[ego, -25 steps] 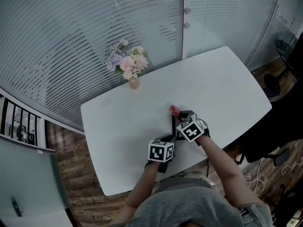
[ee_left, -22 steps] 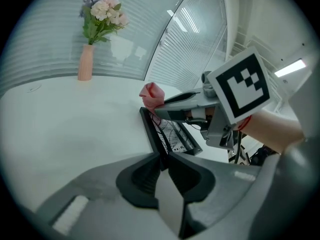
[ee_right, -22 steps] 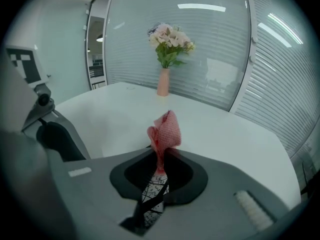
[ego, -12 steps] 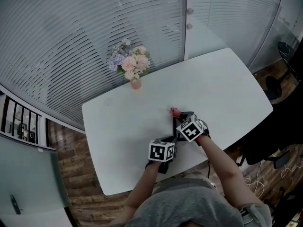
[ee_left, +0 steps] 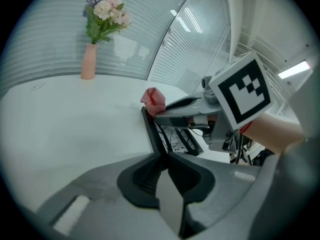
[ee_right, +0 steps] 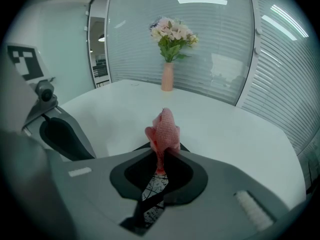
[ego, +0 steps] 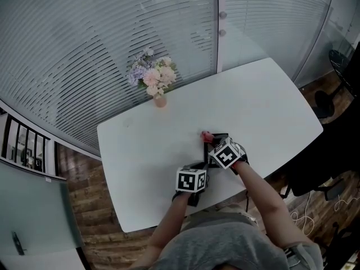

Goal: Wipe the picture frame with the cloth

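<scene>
A black picture frame [ego: 218, 140] lies flat on the white table [ego: 270, 106], near its front edge. My left gripper [ego: 201, 166] is shut on the frame's near edge [ee_left: 161, 140]. My right gripper [ego: 212, 143] hovers over the frame, shut on a bunched pink cloth [ego: 206, 134]. In the right gripper view the cloth [ee_right: 163, 129] sticks up past the jaws of the right gripper [ee_right: 162, 156], with the frame's patterned picture [ee_right: 150, 196] underneath. From the left gripper [ee_left: 164, 156] I see the cloth [ee_left: 154, 100] at the frame's far end, under the right gripper [ee_left: 192, 111].
A pink vase of flowers [ego: 153, 79] stands at the table's far edge, against a glass wall with blinds [ego: 101, 32]. A dark chair [ego: 318, 156] sits beyond the table's right end. The table's front edge runs just behind my grippers.
Hardly anything differs; both grippers keep their hold and the cloth stays at the frame's far corner. Only the head view shifts slightly.
</scene>
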The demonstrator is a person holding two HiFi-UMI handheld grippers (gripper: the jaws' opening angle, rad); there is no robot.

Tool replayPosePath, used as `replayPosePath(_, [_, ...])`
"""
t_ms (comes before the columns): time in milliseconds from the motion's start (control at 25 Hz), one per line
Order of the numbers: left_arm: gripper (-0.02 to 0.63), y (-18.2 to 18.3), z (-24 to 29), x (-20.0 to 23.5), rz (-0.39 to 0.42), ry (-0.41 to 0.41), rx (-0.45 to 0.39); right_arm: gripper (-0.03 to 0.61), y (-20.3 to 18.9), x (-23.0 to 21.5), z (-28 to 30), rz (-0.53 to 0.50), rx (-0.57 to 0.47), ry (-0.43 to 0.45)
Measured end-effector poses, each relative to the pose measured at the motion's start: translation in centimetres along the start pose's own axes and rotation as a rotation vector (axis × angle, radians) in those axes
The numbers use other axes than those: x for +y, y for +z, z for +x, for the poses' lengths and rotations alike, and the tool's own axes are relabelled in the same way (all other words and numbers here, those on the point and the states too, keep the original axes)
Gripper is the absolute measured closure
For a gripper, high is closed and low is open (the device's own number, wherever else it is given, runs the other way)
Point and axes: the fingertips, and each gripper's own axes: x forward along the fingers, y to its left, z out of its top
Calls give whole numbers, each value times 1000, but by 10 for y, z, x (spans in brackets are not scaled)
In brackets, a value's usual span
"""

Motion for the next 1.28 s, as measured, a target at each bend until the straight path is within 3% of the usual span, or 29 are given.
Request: replayPosePath(1280, [568,0,0,-1,6,29,-9,535,-33,42,-31,-32,30,140])
